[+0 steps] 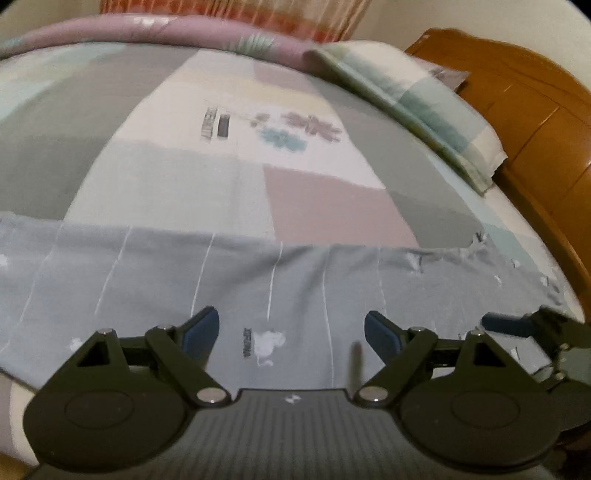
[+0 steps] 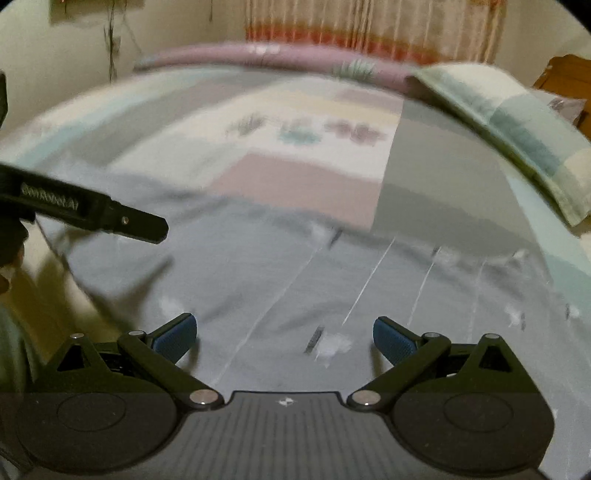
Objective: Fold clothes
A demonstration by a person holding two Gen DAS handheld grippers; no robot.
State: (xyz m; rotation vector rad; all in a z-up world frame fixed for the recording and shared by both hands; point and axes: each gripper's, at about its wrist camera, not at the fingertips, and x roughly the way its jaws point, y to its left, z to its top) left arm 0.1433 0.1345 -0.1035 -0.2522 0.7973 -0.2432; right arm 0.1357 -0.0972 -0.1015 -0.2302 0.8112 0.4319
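A grey garment (image 1: 229,280) with thin white vertical lines and small white prints lies spread flat on the near part of a bed (image 1: 92,147), whose sheet is a patchwork of grey, cream, pink and pale green blocks. In the left wrist view the left gripper (image 1: 291,334) hangs above the cloth with its blue-padded fingers (image 1: 201,332) spread wide and nothing between them; the fabric under it shows a small white print and a short line of dark lettering. At that view's right edge the right gripper's blue pad and black linkage come into sight just beside it. The right gripper (image 2: 284,338) likewise stands wide open over the garment, holding nothing, and its view is blurred. The left gripper's black body reaches in from the left side of that view. A folded checked pillow (image 1: 417,107) lies at the bed's far right, against a wooden headboard (image 1: 535,122), and a striped curtain (image 2: 369,33) hangs behind the bed.
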